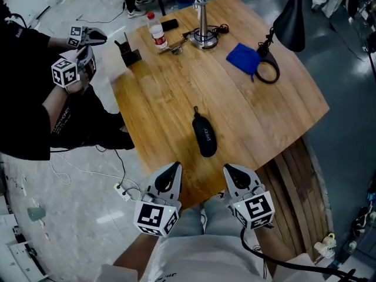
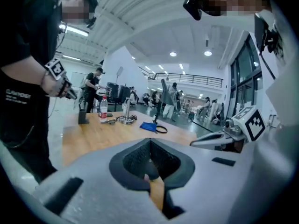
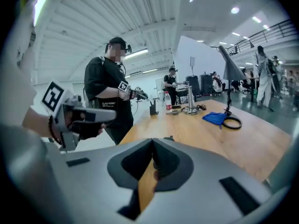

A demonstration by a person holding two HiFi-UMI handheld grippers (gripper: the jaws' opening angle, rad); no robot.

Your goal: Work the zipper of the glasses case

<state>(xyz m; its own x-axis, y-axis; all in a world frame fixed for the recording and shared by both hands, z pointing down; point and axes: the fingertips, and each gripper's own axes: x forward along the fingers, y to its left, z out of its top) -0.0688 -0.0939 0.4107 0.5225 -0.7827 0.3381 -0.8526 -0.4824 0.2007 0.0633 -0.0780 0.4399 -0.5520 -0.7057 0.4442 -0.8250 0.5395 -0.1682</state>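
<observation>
A black oblong glasses case (image 1: 204, 135) lies near the front edge of the wooden table (image 1: 164, 93), its zipper pull pointing away from me. My left gripper (image 1: 174, 169) hangs below the table edge, to the left of the case and not touching it. My right gripper (image 1: 231, 170) hangs to the right of the case, also apart from it. In the left gripper view the left gripper (image 2: 149, 142) has its jaws together with nothing between them. The right gripper (image 3: 152, 142) looks the same in its own view. The jaws hide most of the case in both gripper views.
Another person (image 1: 23, 93) stands at the table's left, holding a pair of grippers (image 1: 76, 60). At the far end are a water bottle (image 1: 156, 33), a black holder (image 1: 129, 53), a metal stand (image 1: 202, 34), a blue cloth (image 1: 244, 57), a black ring (image 1: 267, 72) and a black lamp (image 1: 291, 22).
</observation>
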